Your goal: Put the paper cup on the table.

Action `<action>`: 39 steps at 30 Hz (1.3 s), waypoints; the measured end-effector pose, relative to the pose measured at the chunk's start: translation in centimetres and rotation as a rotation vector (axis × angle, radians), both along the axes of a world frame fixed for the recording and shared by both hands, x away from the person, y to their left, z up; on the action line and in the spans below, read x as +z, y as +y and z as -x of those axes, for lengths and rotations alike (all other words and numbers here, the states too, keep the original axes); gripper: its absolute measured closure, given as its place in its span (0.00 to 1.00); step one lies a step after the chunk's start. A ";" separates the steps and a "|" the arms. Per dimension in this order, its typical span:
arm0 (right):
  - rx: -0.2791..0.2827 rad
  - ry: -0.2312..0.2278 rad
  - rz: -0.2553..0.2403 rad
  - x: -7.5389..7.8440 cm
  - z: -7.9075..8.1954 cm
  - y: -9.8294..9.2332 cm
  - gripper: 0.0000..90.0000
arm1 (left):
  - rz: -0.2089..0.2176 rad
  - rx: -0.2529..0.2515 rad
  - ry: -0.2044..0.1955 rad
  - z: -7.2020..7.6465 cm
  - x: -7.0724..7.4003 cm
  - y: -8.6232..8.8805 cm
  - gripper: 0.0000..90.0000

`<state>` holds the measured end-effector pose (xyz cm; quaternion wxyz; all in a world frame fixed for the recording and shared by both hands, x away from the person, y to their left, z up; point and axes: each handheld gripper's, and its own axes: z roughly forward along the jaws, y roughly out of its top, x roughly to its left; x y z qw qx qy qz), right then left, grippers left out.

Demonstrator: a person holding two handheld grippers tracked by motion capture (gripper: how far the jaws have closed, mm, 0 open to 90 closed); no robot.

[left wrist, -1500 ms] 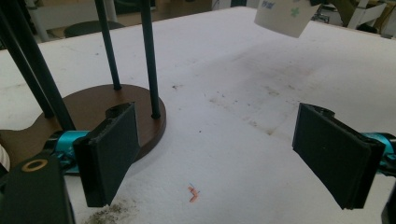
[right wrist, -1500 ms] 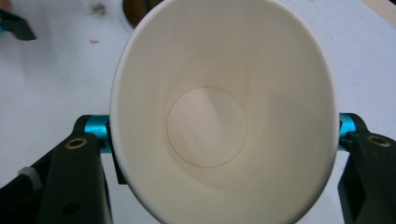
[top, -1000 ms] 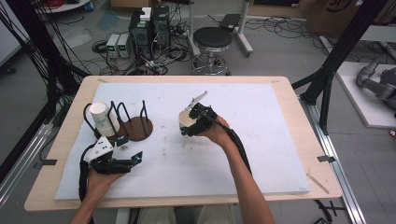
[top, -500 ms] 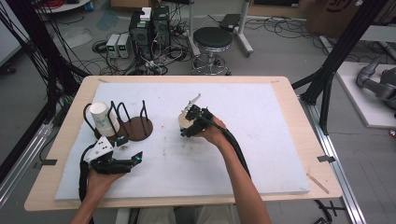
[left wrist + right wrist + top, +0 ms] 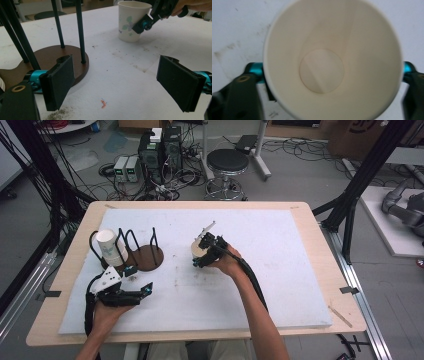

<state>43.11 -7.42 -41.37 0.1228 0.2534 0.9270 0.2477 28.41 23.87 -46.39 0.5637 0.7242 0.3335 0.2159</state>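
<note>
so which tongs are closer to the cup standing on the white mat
Right. The right tongs straddle the standing cup, jaws just opened around it. The left tongs rest well off, nearer the table's front edge, by the wooden cup rack.

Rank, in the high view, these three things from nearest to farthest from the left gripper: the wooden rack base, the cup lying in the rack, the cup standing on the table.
From the left gripper:
1. Wooden rack base, just beyond it.
2. Cup lying in the rack, at the rack's left end.
3. Cup standing on the table, mid-table, between the right gripper's jaws.
</note>
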 end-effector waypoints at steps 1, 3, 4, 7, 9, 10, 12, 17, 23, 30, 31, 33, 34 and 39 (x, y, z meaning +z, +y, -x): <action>-0.016 0.021 0.018 -0.6 -0.1 0.0 0.15 | 0.001 -0.001 0.001 0.0 0.0 0.0 0.16; -0.018 0.026 0.021 -0.7 -0.1 0.1 0.15 | 0.001 -0.001 0.001 0.0 0.0 0.0 0.16; -0.018 0.026 0.021 -0.7 -0.1 0.1 0.15 | 0.002 -0.001 0.001 0.0 0.0 0.0 0.16; -0.006 0.010 0.002 -0.6 -0.1 0.2 0.15 | 0.002 -0.001 0.001 0.0 0.0 0.0 0.16; 0.002 0.016 -0.004 -0.5 -0.1 0.2 0.15 | 0.002 0.000 0.003 0.0 0.0 0.0 0.16; 0.002 0.016 -0.004 -0.5 -0.1 0.2 0.15 | 0.002 0.000 0.003 0.0 0.0 0.0 0.16; 0.000 0.022 -0.003 -0.5 -0.1 0.1 0.15 | -0.001 -0.001 0.002 0.0 0.0 0.0 0.16; -0.003 0.025 -0.003 -0.3 -0.1 -0.2 0.15 | 0.000 -0.001 0.000 0.0 0.0 0.0 0.16; -0.007 0.015 -0.035 0.1 0.5 -1.2 0.16 | 0.000 0.000 -0.003 0.0 0.0 0.0 0.16; -0.040 -0.003 -0.095 0.3 1.8 -3.5 0.16 | 0.002 -0.001 0.000 0.0 0.0 0.0 0.16; -0.040 -0.003 -0.095 0.3 1.8 -3.5 0.16 | -0.001 -0.003 0.002 -0.1 0.0 0.0 0.16; -0.041 -0.015 -0.118 0.5 2.4 -4.2 0.16 | -0.001 -0.001 0.008 -0.1 0.0 0.0 0.16; -0.048 -0.021 -0.134 0.7 2.9 -4.6 0.16 | 0.001 0.001 0.008 -0.1 0.0 0.0 0.16; -0.067 -0.060 -0.197 1.2 4.6 -6.6 0.16 | -0.004 0.006 0.001 0.0 0.0 -0.1 0.16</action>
